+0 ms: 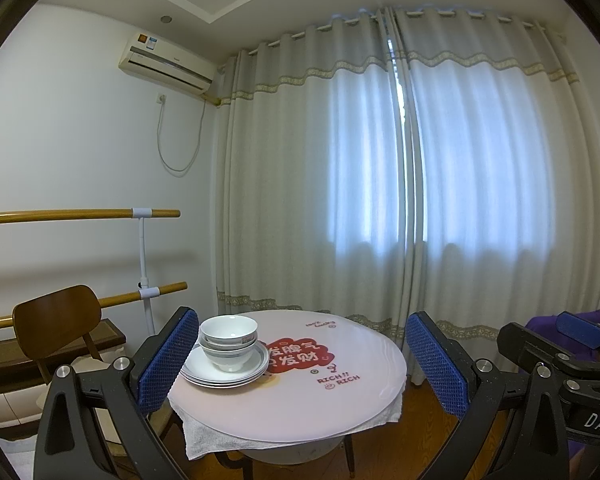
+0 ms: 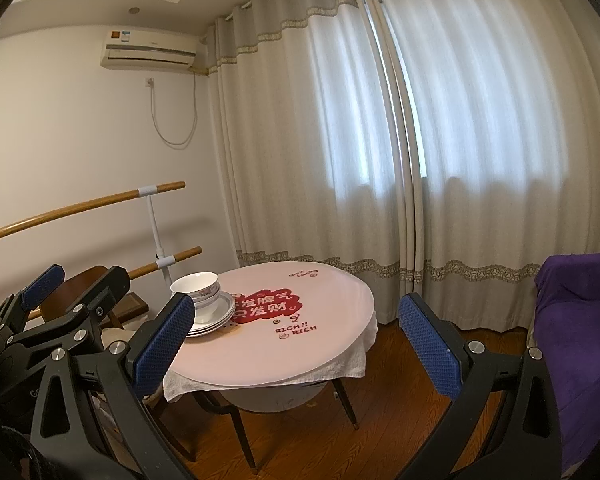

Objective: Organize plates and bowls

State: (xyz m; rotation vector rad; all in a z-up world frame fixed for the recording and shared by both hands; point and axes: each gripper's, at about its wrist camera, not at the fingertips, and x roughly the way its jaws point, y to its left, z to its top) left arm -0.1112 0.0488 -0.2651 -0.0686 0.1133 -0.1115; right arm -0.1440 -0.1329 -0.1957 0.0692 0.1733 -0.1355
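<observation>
A stack of white bowls (image 1: pixel 229 340) sits on a stack of white plates (image 1: pixel 256 364) at the left side of a round pink table (image 1: pixel 300 404). In the right wrist view the bowls (image 2: pixel 198 292) and plates (image 2: pixel 224 316) stand at the table's (image 2: pixel 300 344) left edge. My left gripper (image 1: pixel 300 364) is open and empty, held back from the table. My right gripper (image 2: pixel 296 340) is open and empty, also well back from the table. The left gripper shows at the left of the right wrist view, and the right gripper at the right of the left wrist view.
A wooden chair (image 1: pixel 56 316) stands left of the table, with wooden ballet bars (image 1: pixel 80 216) along the wall. Curtains (image 1: pixel 420 160) hang behind. A purple-covered seat (image 2: pixel 580 320) is at the right. A white cloth (image 2: pixel 340 364) hangs under the tabletop. The floor is wood.
</observation>
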